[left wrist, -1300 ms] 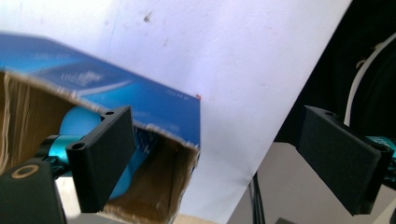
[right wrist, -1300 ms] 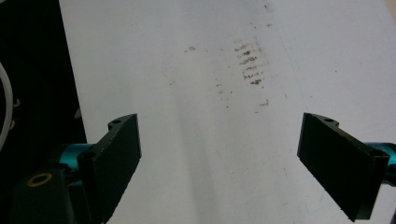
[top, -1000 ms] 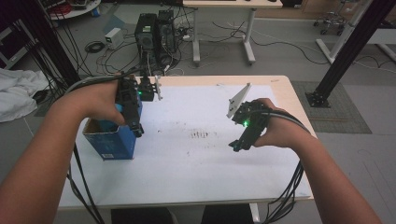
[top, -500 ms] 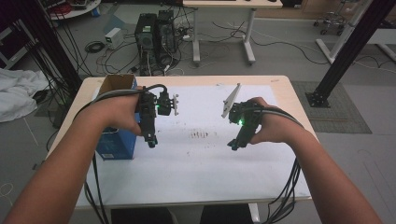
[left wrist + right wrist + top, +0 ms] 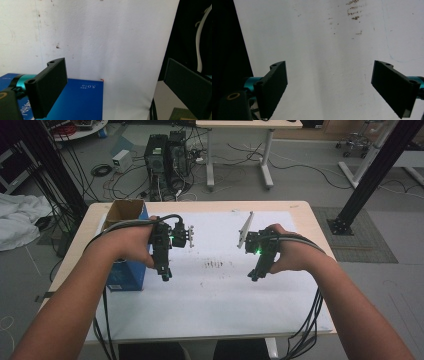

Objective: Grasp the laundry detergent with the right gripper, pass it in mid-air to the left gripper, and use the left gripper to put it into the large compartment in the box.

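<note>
The open blue cardboard box sits at the counter's left edge, on the white paper sheet. Your left tongs have swung right, off the box, jaws wide and empty. Your right tongs hover wide too, so the box looks released.

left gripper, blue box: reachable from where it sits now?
Probably yes. The left gripper hangs open just right of the blue box, with nothing between them; its open top faces up.
</note>
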### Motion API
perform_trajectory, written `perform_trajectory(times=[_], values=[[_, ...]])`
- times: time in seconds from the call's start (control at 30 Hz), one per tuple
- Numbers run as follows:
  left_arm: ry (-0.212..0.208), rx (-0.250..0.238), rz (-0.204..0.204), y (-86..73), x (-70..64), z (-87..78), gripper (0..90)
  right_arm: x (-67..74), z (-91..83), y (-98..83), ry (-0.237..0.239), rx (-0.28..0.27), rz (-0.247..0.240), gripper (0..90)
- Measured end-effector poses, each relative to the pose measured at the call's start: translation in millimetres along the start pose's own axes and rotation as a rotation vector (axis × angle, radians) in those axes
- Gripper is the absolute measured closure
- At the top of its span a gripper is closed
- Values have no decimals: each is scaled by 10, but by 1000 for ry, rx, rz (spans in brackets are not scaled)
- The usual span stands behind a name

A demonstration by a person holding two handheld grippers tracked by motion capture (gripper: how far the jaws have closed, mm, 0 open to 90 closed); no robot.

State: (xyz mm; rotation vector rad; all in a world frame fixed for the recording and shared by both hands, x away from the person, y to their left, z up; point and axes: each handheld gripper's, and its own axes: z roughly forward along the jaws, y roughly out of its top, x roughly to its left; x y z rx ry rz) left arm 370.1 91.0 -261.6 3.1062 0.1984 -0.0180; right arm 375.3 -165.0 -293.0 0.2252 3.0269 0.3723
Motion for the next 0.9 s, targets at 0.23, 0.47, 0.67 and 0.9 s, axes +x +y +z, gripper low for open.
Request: perform_trajectory(times=[0.23,0.47,0.67,0.9], values=[[4,-12,-12,-43,-16,-30,49,1,-6,-11,0,15,12,127],[2,-6,-15,-45,-7,-43,49,26,4,10,-1,20,-2,127],[0,-1,-13,-26,-2,-36,49,17,5,9,0,14,2,127],[1,0,-14,-22,3,-21,49,20,-11,-4,-2,9,9,127]])
